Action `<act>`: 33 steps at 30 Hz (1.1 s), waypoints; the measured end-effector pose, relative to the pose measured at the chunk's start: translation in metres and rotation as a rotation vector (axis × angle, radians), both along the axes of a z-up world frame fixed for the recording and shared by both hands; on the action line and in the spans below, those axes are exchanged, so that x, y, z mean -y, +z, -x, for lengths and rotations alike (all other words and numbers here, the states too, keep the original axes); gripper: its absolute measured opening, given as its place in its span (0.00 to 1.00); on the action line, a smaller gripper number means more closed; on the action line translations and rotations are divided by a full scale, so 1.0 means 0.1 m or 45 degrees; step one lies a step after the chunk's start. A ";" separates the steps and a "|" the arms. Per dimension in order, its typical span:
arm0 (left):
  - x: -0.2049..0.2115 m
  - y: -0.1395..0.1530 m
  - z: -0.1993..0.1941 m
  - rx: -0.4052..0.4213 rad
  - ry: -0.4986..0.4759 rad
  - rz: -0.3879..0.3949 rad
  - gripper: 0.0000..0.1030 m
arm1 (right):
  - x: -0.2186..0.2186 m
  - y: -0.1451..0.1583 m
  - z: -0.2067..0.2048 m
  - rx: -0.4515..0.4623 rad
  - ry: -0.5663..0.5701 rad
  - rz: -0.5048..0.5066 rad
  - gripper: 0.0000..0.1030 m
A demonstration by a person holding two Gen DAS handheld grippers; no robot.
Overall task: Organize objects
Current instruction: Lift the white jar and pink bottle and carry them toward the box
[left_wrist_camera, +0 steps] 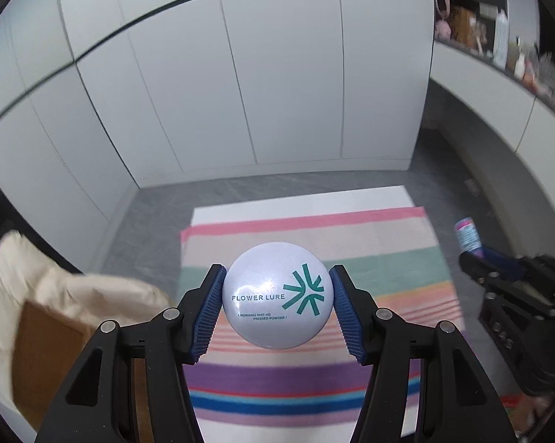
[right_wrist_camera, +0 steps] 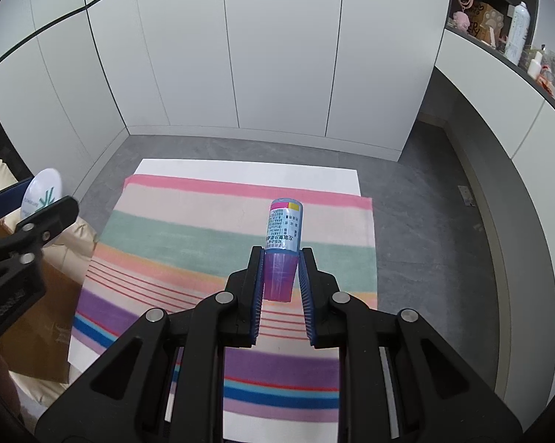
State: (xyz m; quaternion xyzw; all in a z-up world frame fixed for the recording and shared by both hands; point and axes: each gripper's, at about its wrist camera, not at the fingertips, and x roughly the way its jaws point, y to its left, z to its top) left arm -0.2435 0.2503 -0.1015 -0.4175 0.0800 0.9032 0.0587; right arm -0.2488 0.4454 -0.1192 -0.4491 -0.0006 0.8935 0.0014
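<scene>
In the left wrist view, the left gripper (left_wrist_camera: 277, 295) is seen with its jaws closed on a round white compact (left_wrist_camera: 277, 295), printed "FLOWER LURE" with a teal mark; the blue pads (left_wrist_camera: 209, 310) press on its two sides. The compact is held in the air above a striped cloth (left_wrist_camera: 314, 380), which is spread over a white board (left_wrist_camera: 303, 203) on the grey floor (left_wrist_camera: 152, 217). At the lower left a cream fabric bag (left_wrist_camera: 56, 288) with a brown cardboard piece (left_wrist_camera: 45, 354) is seen, blurred. At the right edge the right gripper (left_wrist_camera: 476, 254) is visible with a small bottle (left_wrist_camera: 468, 234) at its tip.

In the right wrist view, the right gripper (right_wrist_camera: 280, 273) is seen with its jaws clamped on the purple cap (right_wrist_camera: 278, 277) of the small bottle (right_wrist_camera: 283, 227), whose labelled body projects forward, held clear of the striped cloth (right_wrist_camera: 189, 229). At the left edge the left gripper (right_wrist_camera: 37, 203) is seen carrying the compact (right_wrist_camera: 43, 192). White cabinet doors (right_wrist_camera: 277, 55) fill the background, and a shelf (right_wrist_camera: 499, 22) with assorted items lies at the upper right.
</scene>
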 end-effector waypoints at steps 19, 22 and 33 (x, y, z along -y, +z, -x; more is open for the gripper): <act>0.52 0.18 -1.01 0.029 -0.034 0.019 0.57 | -0.09 0.07 -1.18 0.024 -0.035 0.007 0.19; 0.67 0.09 -1.09 0.063 -0.026 0.012 0.57 | -0.07 0.04 -1.37 0.051 -0.027 0.012 0.19; 0.96 -0.03 -1.20 0.065 -0.022 -0.011 0.57 | 0.09 0.02 -1.78 0.108 -0.003 -0.010 0.19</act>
